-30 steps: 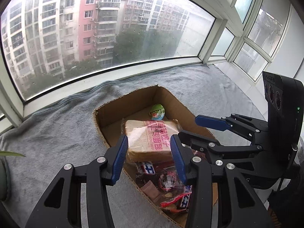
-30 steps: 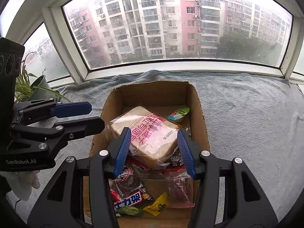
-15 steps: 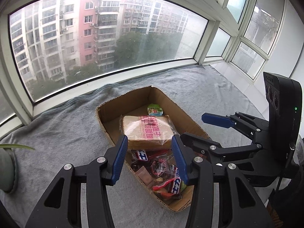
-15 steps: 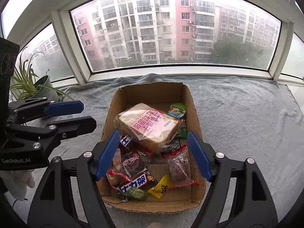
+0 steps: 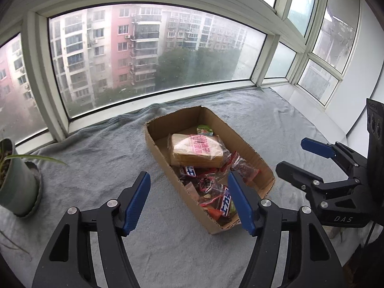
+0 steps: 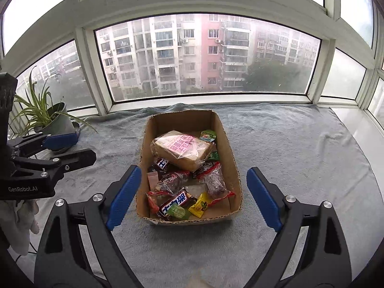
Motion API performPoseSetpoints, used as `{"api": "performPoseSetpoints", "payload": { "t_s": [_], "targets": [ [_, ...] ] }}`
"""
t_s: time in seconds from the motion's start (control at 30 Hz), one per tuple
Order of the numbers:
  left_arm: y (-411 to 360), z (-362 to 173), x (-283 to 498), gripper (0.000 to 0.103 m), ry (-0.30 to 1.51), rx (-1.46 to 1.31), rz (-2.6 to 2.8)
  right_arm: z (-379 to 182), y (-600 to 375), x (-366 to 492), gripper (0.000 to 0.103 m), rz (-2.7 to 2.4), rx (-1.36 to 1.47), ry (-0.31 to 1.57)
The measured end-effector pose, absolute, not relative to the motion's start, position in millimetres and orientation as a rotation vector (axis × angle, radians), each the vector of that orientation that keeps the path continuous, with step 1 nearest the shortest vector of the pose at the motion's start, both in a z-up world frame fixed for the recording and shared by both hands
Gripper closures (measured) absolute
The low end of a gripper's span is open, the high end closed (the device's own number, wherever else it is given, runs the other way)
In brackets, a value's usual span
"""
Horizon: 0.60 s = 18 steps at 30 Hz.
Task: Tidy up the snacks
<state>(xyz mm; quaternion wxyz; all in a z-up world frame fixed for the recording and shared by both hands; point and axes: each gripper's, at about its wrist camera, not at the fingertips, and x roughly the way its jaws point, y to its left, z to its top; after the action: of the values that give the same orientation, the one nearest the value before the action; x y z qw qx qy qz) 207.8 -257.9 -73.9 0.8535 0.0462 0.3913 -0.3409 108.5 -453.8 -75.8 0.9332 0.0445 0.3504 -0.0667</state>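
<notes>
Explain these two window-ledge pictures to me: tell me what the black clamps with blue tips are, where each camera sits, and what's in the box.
These are two hand-held grippers, each with a camera looking along its fingers. One picture looks past the left gripper, with the right gripper off to the side; the other looks past the right gripper's own fingers. Both sets of jaws are opening and hold nothing. On the grey blanket stands an open brown cardboard box holding a wrapped loaf of sliced bread, a small green-lidded cup and assorted wrapped candy bars and snack packets. A potted green plant stands to the box's left.
</notes>
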Motion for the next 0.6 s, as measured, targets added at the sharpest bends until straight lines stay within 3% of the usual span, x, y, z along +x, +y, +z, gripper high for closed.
{"api": "performPoseSetpoints", "payload": {
  "t_s": [0.07, 0.6],
  "targets": [
    [-245.6, -71.2, 198.1, 0.029, 0.814, 0.092, -0.696, -67.8, -447.1, 97.2, 0.011, -0.141, 0.089, 0.695],
    [-174.0, -57.8, 114.5, 0.028, 0.777, 0.062, -0.532, -49.1, -384.1, 33.9, 0.011, -0.124, 0.082, 0.616]
  ]
}}
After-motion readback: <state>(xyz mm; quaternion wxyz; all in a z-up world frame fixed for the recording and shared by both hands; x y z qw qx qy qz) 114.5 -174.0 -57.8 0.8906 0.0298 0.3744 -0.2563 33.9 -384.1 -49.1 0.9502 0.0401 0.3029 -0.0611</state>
